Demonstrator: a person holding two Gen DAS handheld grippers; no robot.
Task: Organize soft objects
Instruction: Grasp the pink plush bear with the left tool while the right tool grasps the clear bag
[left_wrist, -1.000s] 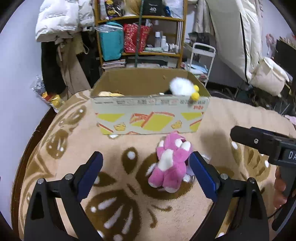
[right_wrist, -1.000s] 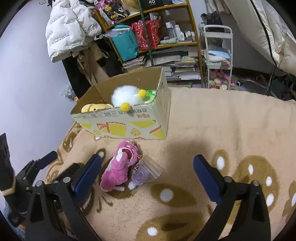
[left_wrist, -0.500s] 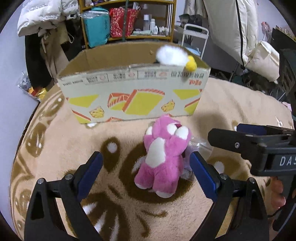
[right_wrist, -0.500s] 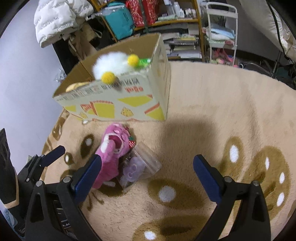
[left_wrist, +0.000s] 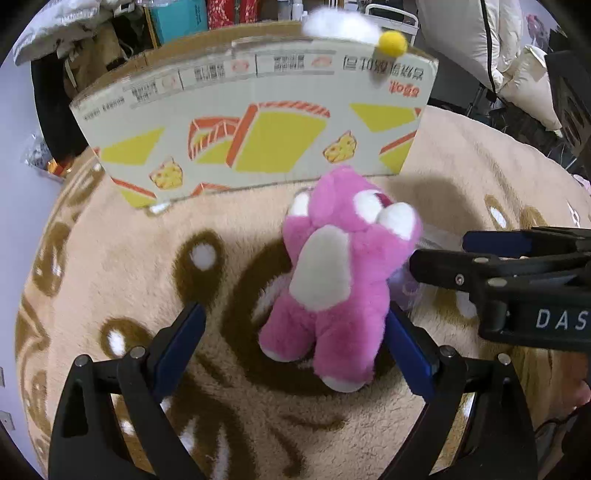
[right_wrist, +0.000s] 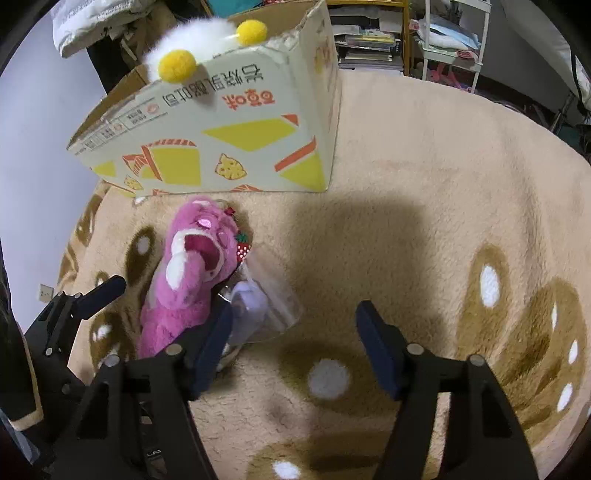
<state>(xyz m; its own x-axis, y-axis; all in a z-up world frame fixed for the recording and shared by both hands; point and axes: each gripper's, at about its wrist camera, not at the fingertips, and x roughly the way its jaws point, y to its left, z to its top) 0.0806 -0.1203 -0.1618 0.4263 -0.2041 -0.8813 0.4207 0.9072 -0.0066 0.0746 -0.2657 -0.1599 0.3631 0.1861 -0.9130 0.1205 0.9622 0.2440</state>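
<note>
The pink plush bear lies on the rug between the left gripper's wide-apart jaws, nearer the right-hand one. The right gripper's jaws are closing over the clear bag beside it, not yet gripping.

Even indoor light, strong fisheye bending

A broad soft shadow is cast across the beige rug in front of the cardboard box. Straight edges are curved and the corners blacked out in both views. Slight motion blur is seen on the box print; the background shelves are rendered soft.
</note>
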